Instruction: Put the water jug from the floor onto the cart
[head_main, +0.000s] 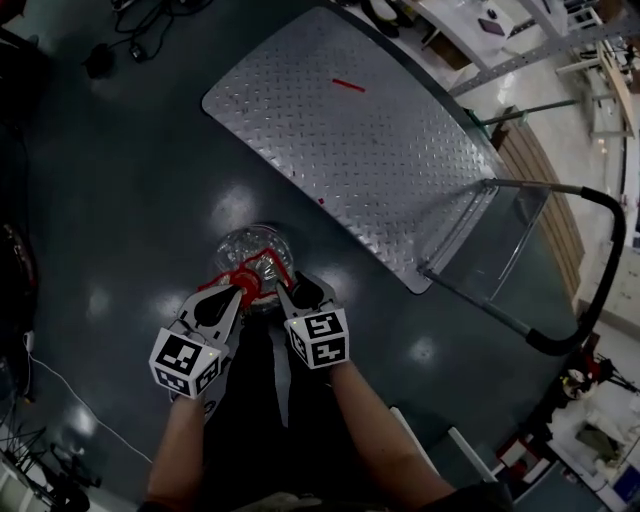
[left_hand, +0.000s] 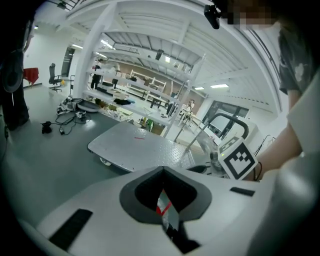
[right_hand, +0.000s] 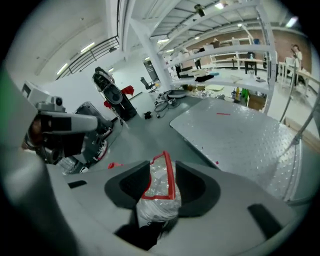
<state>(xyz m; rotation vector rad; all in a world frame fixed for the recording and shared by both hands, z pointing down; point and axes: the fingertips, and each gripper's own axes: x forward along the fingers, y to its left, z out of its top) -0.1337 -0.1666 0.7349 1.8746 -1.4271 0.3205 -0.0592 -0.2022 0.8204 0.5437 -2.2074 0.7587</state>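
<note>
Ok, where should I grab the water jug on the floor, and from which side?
By the red handle on its top, from above. The jug stands upright, its round clear body looks too wide to clamp, and the handle sticks up as a thin loop.

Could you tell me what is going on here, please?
A person holds both grippers at the jug, which stands on the floor beside the cart, not yet on it. The right gripper is open, with the jug's red handle between its jaws. The left gripper has its jaws nearly together, with a sliver of red and clear plastic in the gap; whether they pinch it I cannot tell.
</note>
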